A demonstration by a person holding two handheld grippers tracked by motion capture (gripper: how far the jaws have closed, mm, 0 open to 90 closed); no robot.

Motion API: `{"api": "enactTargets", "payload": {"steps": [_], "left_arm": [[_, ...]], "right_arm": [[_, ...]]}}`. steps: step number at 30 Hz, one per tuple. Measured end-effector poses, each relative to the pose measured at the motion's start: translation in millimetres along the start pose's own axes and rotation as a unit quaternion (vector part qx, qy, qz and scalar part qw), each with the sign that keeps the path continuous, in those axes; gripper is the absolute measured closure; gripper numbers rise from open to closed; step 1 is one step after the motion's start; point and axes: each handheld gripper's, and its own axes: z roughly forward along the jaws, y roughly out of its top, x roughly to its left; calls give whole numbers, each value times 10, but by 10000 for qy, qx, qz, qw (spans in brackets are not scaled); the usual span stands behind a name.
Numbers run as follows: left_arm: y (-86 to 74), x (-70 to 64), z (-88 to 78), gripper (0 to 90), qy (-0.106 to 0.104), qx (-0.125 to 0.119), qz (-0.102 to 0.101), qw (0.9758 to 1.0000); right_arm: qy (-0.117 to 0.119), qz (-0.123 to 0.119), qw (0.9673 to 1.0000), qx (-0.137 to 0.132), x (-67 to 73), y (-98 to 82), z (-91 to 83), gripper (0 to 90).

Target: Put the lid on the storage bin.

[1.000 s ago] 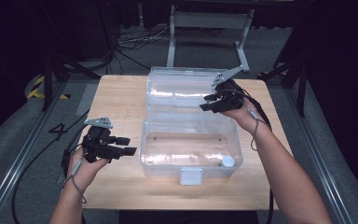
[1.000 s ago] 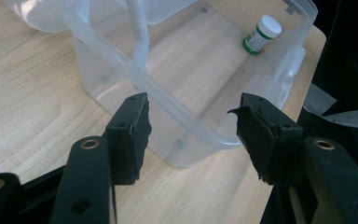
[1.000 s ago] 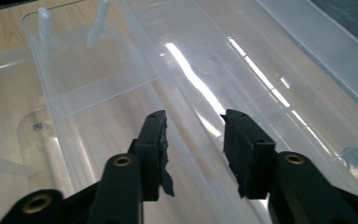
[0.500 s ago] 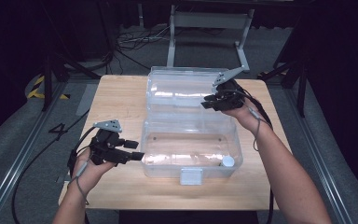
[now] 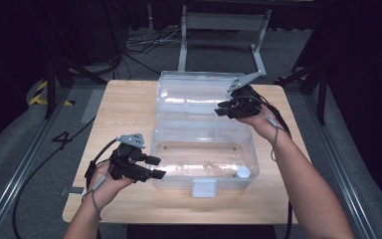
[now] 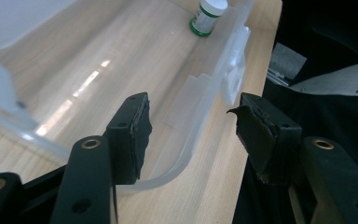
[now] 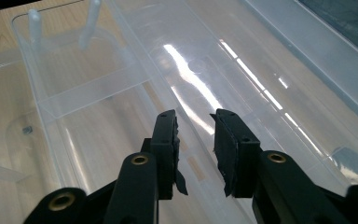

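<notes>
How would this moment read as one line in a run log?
left claw: open, straddling front corner of clear box | right claw: narrow gap over open lid edge, contact unclear | bottle: inside box

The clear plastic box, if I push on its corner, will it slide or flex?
The clear plastic box looks thin-walled and nearly empty, holding one small bottle, so it probably slides easily on the smooth wooden table. Its walls may flex under the left tool.
</notes>
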Motion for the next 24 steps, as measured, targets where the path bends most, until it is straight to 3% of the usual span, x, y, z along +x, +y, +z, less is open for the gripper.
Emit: {"api": "enactTargets", "payload": {"steps": [6,12,20,21,24], "left_arm": [[12,-12,160,490,7,264,55,9996],[-8,18,211,562,-67,385,35,9992],[-4,-6,291,685,-116,659,153,9976],[-1,-33,322,698,39,765,254,9967],[-9,-43,362,731,163,857,355,9956]], "right_arm": [[10,10,10000,-8,0,-3,-3,700],[12,24,10000,-12,4,-2,-3,700],[21,34,10000,-15,15,0,-1,701],[32,34,10000,-17,18,0,0,701],[32,33,10000,-16,21,2,0,701]]}}
